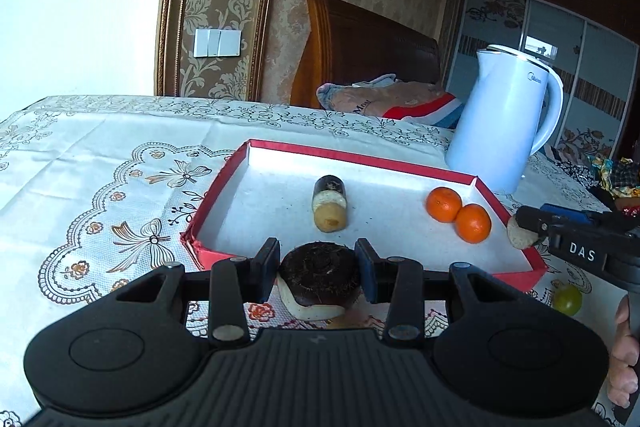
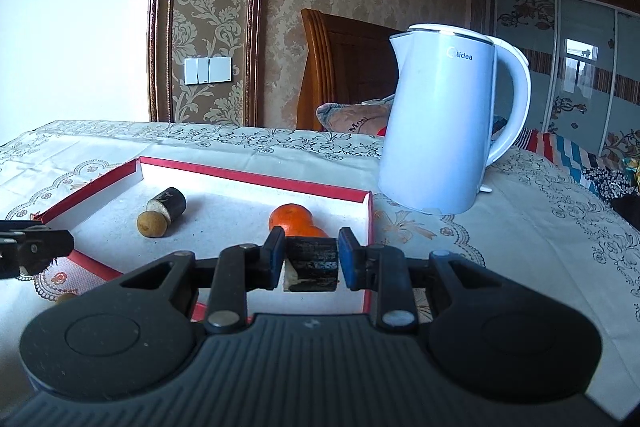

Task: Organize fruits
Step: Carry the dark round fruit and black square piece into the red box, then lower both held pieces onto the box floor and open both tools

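My left gripper point(image 1: 319, 255) is shut on a round dark brown fruit point(image 1: 320, 275) with a pale cut underside, held just above the near rim of the red tray point(image 1: 208, 211). Inside the tray lie a short dark cane piece point(image 1: 330, 205) with a pale end and two oranges point(image 1: 443, 203). In the right wrist view, my right gripper point(image 2: 312, 247) is shut on another short dark cane piece point(image 2: 313, 265) over the tray's near right corner, with an orange point(image 2: 290, 221) just behind it. The left wrist view also shows the right gripper point(image 1: 524, 227) at the tray's right rim.
A white electric kettle point(image 2: 440, 119) stands on the patterned tablecloth beyond the tray's right corner. A small green fruit point(image 1: 567, 299) lies on the cloth near the tray's right side. A hand point(image 1: 624, 355) shows at the right edge. Behind the table are a bed and a pillow.
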`<move>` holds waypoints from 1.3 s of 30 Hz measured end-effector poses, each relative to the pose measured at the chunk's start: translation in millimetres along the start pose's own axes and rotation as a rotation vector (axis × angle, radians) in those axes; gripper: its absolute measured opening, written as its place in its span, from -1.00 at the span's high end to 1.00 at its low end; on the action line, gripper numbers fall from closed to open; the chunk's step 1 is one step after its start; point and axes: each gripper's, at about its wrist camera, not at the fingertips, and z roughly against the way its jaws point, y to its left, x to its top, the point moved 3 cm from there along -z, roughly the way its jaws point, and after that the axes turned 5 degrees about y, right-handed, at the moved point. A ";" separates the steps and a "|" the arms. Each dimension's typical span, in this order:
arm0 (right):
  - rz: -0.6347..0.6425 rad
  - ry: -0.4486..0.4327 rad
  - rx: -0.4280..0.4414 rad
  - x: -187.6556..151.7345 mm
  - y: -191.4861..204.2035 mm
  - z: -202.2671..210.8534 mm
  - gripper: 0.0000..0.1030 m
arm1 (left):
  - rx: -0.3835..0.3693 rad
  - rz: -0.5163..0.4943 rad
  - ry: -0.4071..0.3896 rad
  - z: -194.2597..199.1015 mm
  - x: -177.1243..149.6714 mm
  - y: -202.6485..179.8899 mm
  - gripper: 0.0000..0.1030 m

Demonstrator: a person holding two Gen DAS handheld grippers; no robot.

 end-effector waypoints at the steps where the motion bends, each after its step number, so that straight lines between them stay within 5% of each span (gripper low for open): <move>1: 0.001 0.004 0.000 -0.3 0.3 -1.2 0.47 | 0.004 0.004 0.005 -2.4 2.3 1.3 0.22; 25: -0.034 0.137 0.018 1.0 0.3 -48.9 0.47 | 0.046 -0.116 0.137 -80.4 24.7 -27.5 0.22; 39: -0.030 0.121 -0.005 3.7 7.6 -52.9 0.47 | 0.052 -0.114 0.142 -90.0 18.9 -34.8 0.22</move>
